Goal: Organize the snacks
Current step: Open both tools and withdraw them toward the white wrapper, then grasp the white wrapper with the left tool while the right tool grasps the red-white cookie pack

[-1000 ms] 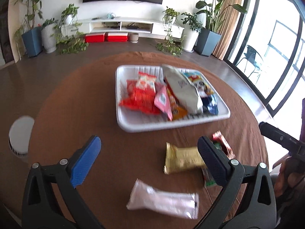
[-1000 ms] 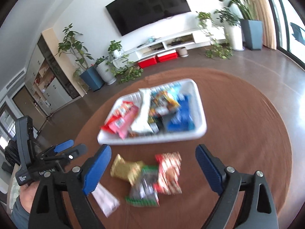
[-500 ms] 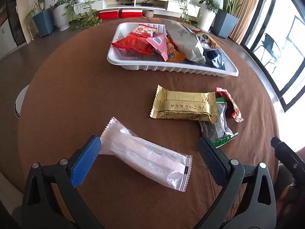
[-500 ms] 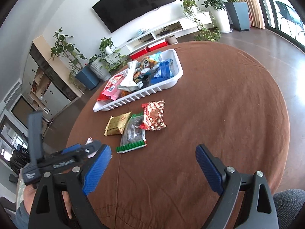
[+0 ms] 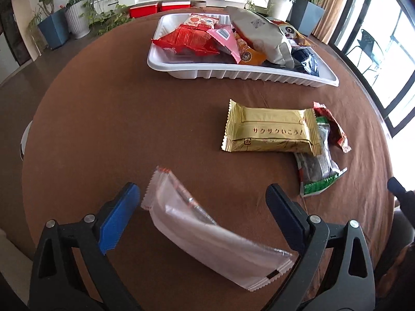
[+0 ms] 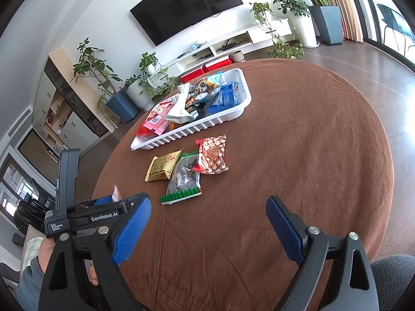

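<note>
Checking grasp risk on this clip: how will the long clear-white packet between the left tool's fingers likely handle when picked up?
The clear-white packet is glossy film, so probably slippery. It is long and flat and lies slantwise between the closing left tool, whose pads don't touch it yet, so its ends may sag. It looks light.

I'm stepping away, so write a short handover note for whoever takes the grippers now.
Left hand-held gripper: jaws closing around the clear white packet, not yet pressing it.
Right hand-held gripper: open, empty, over bare tablecloth.
Done: white tray already holds many snacks.
Left: the clear packet, gold packet, green-edged dark packet and red patterned packet lie loose on the table.
</note>
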